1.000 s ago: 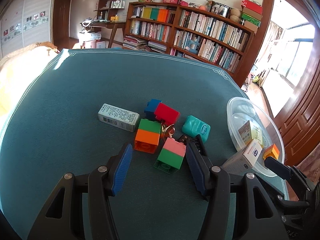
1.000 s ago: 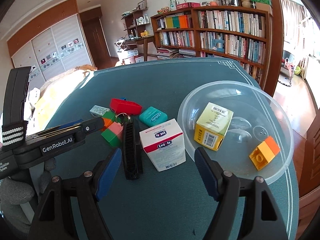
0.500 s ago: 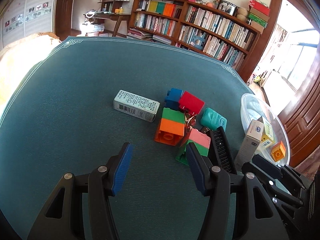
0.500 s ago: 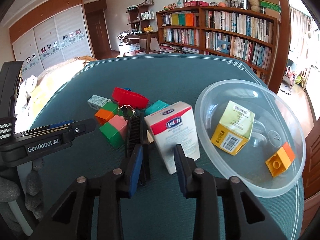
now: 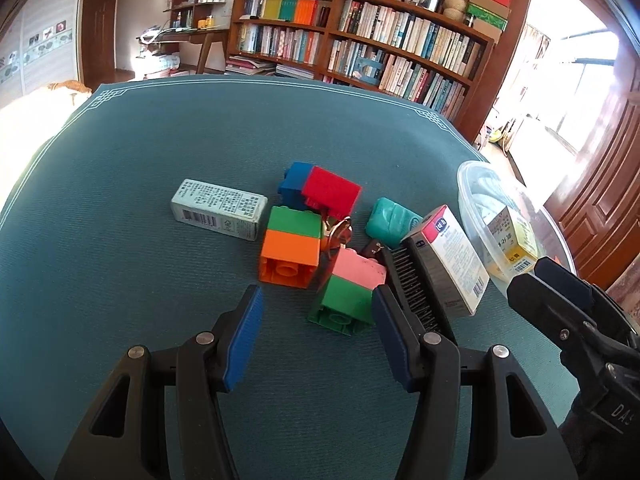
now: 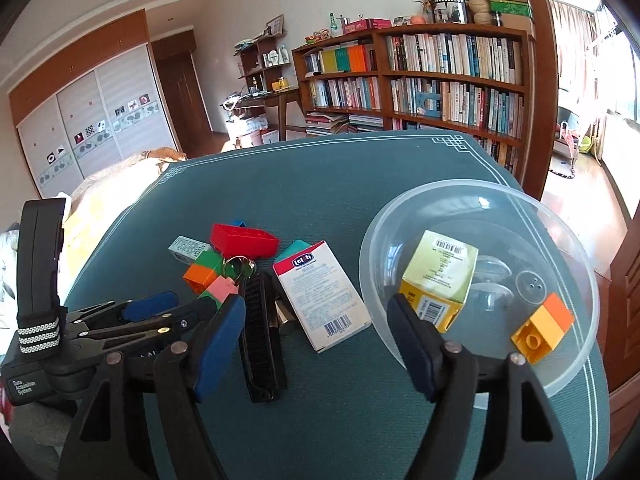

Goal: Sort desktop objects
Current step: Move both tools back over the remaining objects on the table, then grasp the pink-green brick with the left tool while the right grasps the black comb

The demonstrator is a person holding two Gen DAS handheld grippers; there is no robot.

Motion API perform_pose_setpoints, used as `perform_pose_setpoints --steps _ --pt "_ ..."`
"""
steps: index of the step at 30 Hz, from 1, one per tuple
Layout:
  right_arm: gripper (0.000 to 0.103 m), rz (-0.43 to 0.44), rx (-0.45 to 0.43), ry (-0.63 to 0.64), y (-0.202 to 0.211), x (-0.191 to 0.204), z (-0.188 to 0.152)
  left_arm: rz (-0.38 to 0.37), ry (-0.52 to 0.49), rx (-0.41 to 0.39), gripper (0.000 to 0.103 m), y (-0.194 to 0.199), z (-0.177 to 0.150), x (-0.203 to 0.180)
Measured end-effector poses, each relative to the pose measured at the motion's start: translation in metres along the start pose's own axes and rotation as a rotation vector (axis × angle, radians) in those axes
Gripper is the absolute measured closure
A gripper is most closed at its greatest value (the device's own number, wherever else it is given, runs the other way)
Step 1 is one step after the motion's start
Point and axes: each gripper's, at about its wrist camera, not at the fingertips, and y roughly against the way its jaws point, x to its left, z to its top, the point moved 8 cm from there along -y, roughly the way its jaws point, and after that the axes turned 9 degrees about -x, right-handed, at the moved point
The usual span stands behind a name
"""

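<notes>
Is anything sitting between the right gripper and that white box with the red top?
Nothing visible blocks it. The white box lies flat on the table, straight ahead of the right gripper, whose jaws are opening with nothing between them. The black comb lies beside it, the clear bowl on the other side.

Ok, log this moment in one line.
task: sort | left gripper: open, empty | right gripper: opening, empty | white box: on table | bowl: yellow box, brick

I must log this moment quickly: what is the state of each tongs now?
Left tongs: open, holding nothing.
Right tongs: opening, nothing gripped; the white cardboard box with red stripe lies on the table ahead.
</notes>
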Motion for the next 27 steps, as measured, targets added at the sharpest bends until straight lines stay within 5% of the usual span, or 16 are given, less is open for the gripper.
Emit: perform_pose_setpoints --steps 12,14,15,27 --pt "0.04 0.079 0.154 -0.017 -0.003 -0.002 -0.05 0.014 -0.112 0.047 0.044 -0.026 -0.003 -0.013" --pt "0.042 0.087 0.159 -0.014 -0.006 0.001 -0.051 0.004 -0.095 0.039 0.051 -0.026 -0.003 -0.009" --pt "0.043 0.091 0.159 -0.008 -0.008 0.002 -0.051 -0.019 -0.081 0.035 0.065 -0.025 -0.003 -0.008" --pt "0.052 0.107 0.187 0.09 -0.03 0.036 -0.051 0.02 0.016 -0.014 0.067 0.008 -0.01 0.036"
